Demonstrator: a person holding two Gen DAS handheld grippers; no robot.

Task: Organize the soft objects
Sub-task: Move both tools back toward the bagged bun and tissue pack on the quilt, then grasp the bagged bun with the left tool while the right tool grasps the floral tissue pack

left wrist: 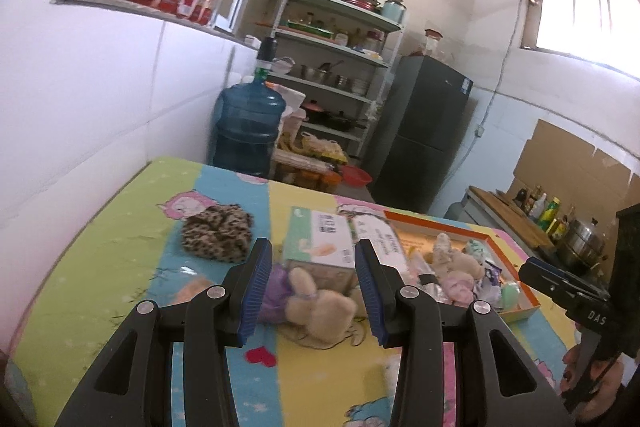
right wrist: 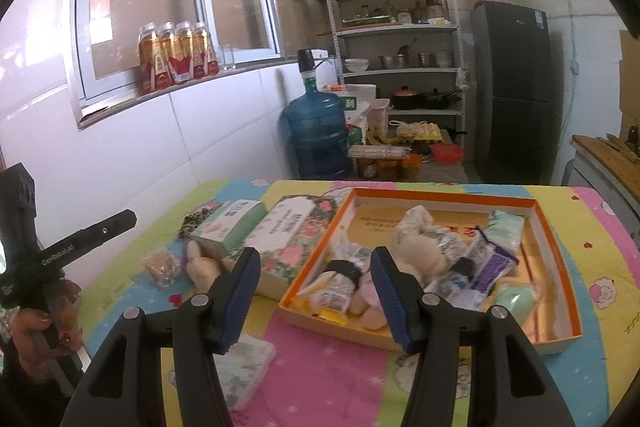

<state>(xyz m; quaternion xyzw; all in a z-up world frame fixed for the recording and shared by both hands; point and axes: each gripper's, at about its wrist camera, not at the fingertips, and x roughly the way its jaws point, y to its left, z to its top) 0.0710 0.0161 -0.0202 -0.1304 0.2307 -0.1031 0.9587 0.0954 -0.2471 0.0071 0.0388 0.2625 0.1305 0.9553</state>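
Left gripper [left wrist: 314, 291] hovering, jaws open, over beige plush toy [left wrist: 320, 303] lying on desk [left wrist: 100, 247]. Right gripper [right wrist: 316, 293] hovering, jaws open, empty, before orange tray [right wrist: 560, 239].

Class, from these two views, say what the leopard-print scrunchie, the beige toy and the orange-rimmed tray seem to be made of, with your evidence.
Leopard-print scrunchie: gathered fabric, probably velvety, matte; it bunches in soft folds.
Beige toy: plush, fuzzy pile; blurred woolly outline, rounded limbs, purple cloth on it.
Orange-rimmed tray: likely printed cardboard, smooth; thin straight walls, sharp corners, faint sheen inside.
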